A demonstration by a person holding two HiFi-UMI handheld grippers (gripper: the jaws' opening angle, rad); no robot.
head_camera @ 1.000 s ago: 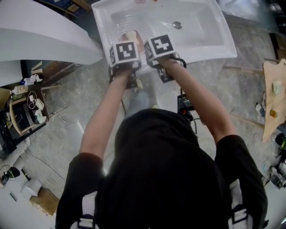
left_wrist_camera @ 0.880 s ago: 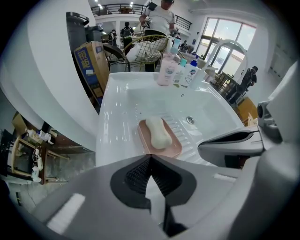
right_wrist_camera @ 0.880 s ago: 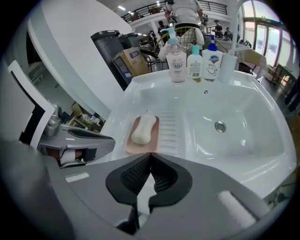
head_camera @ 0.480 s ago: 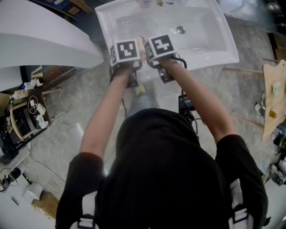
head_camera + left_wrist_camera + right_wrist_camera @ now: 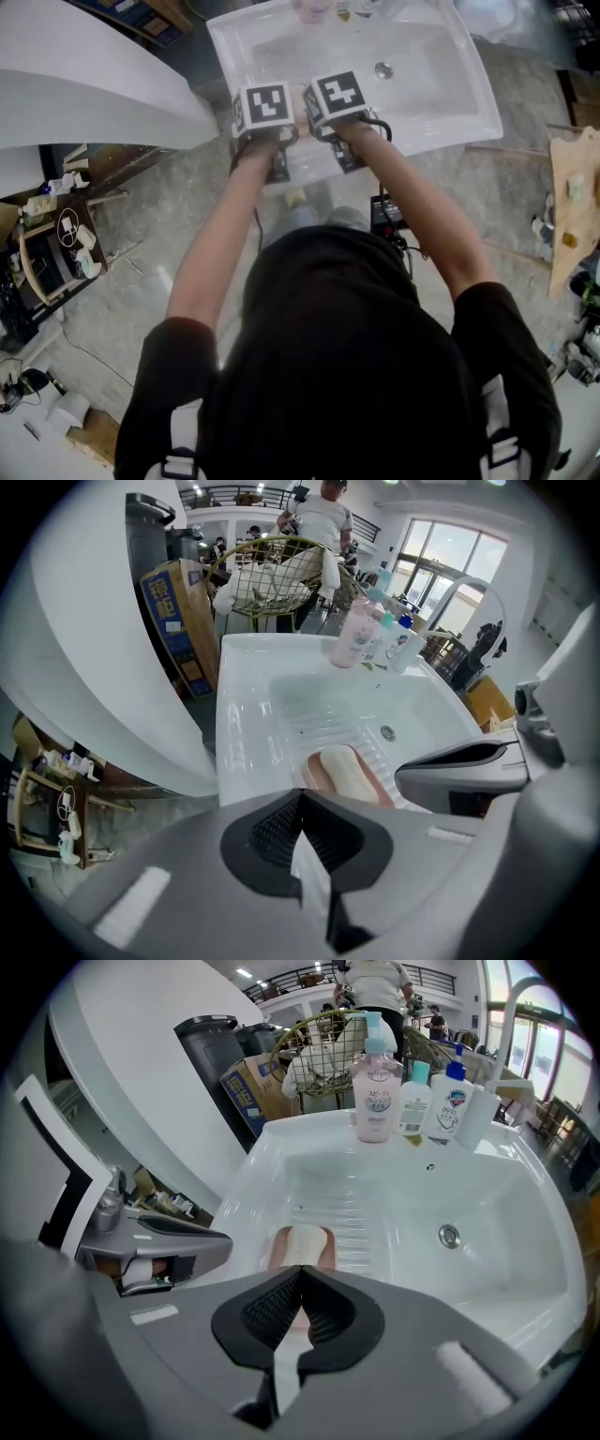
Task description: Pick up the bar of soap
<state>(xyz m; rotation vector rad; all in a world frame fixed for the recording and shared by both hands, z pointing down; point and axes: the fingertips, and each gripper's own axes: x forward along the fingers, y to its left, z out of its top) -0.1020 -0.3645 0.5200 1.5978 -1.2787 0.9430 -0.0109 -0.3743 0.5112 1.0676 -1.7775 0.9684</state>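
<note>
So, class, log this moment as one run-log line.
left gripper: shut, empty | right gripper: shut, empty | bar of soap: in sink, ungripped

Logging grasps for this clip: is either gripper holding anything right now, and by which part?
Nothing is held. Both the left gripper and right gripper are shut and empty; the soap lies untouched in the sink.

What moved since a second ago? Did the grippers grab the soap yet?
Both the left gripper and the right gripper moved forward from the sink's near rim to farther over the basin, toward the bar of soap. Nothing was grabbed: both pairs of jaws are shut and empty. The soap still lies in the sink.
</note>
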